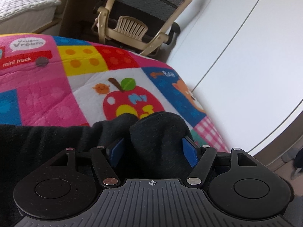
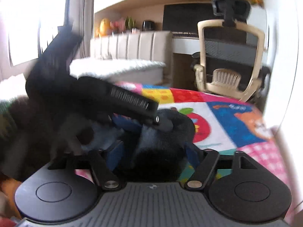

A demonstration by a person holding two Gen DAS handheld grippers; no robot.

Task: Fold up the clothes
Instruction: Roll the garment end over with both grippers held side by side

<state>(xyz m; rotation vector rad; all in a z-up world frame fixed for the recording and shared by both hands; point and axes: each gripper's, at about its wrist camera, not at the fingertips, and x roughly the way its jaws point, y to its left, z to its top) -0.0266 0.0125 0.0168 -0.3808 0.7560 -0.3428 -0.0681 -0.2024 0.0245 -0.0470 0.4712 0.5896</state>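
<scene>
My left gripper point(image 1: 154, 150) has a thick fold of the black garment point(image 1: 161, 132) bunched between its blue pads, near the apple patch of the colourful play mat point(image 1: 79, 92). My right gripper point(image 2: 154, 152) straddles the same dark cloth on the mat; whether either truly pinches, I cannot tell.

The garment point(image 1: 157, 141) bunched at the lower centre of the left wrist view is plain black and fuzzy, between blue pads point(image 1: 190, 154) on a black gripper point(image 1: 153, 151). Under it the blanket point(image 1: 79, 94) is a bright patchwork: pink squares, a yellow block with orange dots, a red block with darker dots, a white panel with a red apple and green leaf, a blue panel with an orange animal, and pink-and-white gingham at the right edge. At the top of the frame the chair point(image 1: 144, 17) has a beige frame and dark grey mesh.
</scene>
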